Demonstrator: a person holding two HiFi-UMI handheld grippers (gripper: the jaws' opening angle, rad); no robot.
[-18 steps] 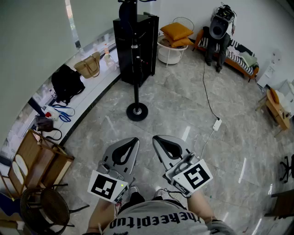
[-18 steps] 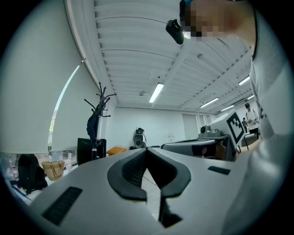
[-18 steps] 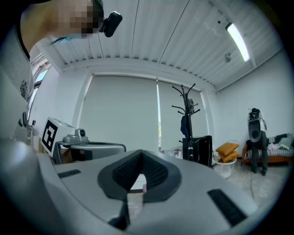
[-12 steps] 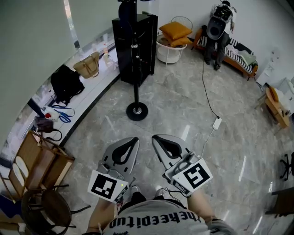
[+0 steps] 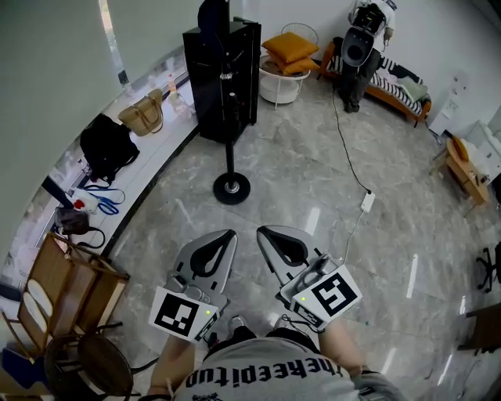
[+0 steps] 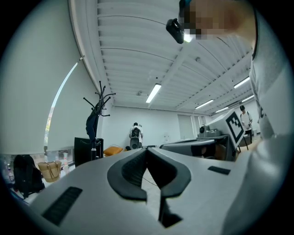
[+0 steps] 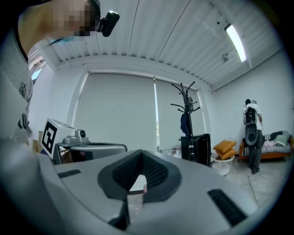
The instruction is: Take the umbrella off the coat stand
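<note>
Grey marble floor [image 5: 297, 172] fills the room, with a window ledge [image 5: 168, 149] curving along the left wall and carrying a black bag [image 5: 106, 145] and a tan bag [image 5: 145, 116]. Past the ledge, the coat stand [image 5: 229, 133] rises from a round base in front of a black cabinet [image 5: 205, 86].

The umbrella [image 5: 213, 16] is dark blue and folded. It hangs from the hooks at the top of the stand with its long axis vertical, close along the pole. Its upper end is among the hooks and its narrower end points down at the floor. I cannot tell which end is the handle.

To the right of the cabinet sits a white basket [image 5: 275, 82] with orange cushions [image 5: 288, 47].

Low in the head view, the left gripper [image 5: 225, 235] is held level and aimed towards the stand, its jaws together with nothing between them. Just beside it, the right gripper [image 5: 266, 232] points the same way, its jaws likewise pressed together and empty. Both are well apart from the stand and the umbrella.
</note>
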